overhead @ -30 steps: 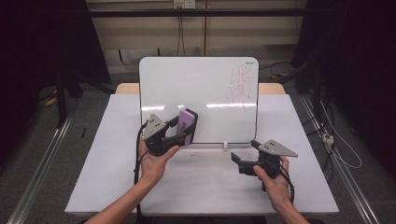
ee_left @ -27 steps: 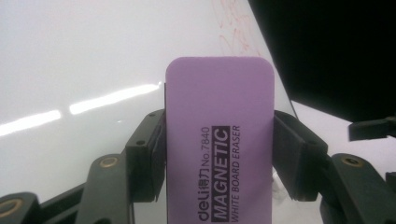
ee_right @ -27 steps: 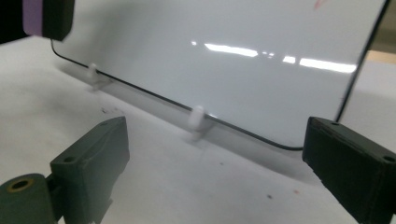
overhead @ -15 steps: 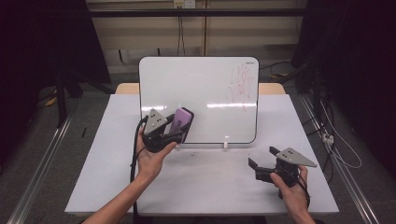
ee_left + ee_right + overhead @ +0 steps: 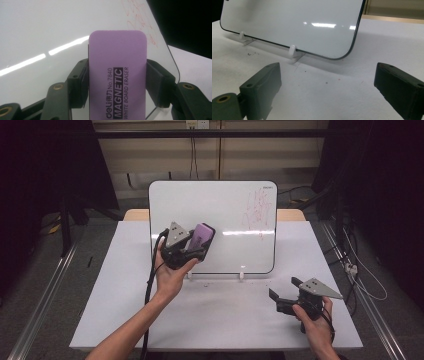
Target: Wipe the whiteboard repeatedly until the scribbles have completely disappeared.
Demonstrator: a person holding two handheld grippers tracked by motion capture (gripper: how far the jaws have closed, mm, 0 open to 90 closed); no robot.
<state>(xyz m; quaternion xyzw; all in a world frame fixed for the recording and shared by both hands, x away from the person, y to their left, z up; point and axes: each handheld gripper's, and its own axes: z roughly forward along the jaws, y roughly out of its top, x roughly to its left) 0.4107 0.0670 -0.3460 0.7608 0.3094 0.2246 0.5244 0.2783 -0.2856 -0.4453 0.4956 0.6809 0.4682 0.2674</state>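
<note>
White tabletop [image 5: 125, 310] carries an upright whiteboard [image 5: 225, 205] on two small clips [image 5: 292, 51], w/ red scribbles [image 5: 260, 207] at its upper right corner. Left gripper [image 5: 192, 245] is raised in front of the board's lower left area, fingers [image 5: 78, 82] clamped on a purple eraser [image 5: 117, 75] marked "MAGNETIC WHITE BOARD ERASER"; eraser is off the tabletop, close to the board face. Right gripper [image 5: 282, 297] sits low near the tabletop's front right, well apart from the board, fingers [image 5: 262, 82] wide apart, holding nothing.
</note>
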